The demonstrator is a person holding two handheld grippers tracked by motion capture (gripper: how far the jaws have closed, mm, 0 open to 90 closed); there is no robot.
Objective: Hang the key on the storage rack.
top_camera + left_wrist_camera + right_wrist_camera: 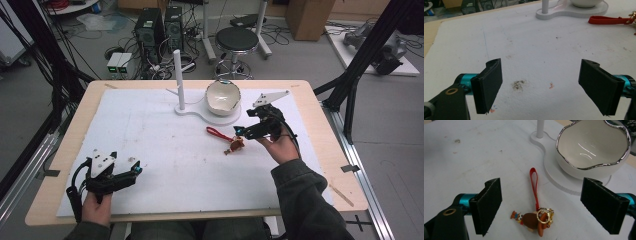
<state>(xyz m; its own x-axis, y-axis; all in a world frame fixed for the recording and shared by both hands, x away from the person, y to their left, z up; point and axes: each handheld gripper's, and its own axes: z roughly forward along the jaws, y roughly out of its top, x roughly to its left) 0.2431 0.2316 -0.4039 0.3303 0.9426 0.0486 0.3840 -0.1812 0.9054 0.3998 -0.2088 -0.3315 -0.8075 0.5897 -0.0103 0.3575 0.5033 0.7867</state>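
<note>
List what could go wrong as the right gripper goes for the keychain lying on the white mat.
1. The keychain is small and lies flat between the wide-open jaws of the right gripper, so the pads may close above it or catch only the gold ring.
2. Its red strap reaches toward the white stand base; a sideways drag could snag it there.
3. The bowl sits close by, so a swing of the gripper might knock it.

bowl [586, 2]: in the left gripper view only its underside shows — the top edge cuts off the rest
red strap [610, 20]: its right end runs out at the picture's edge
keychain figure [235, 145]: too small in the high view to tell its shape
white post [540, 128]: top cut off — right gripper view
</note>
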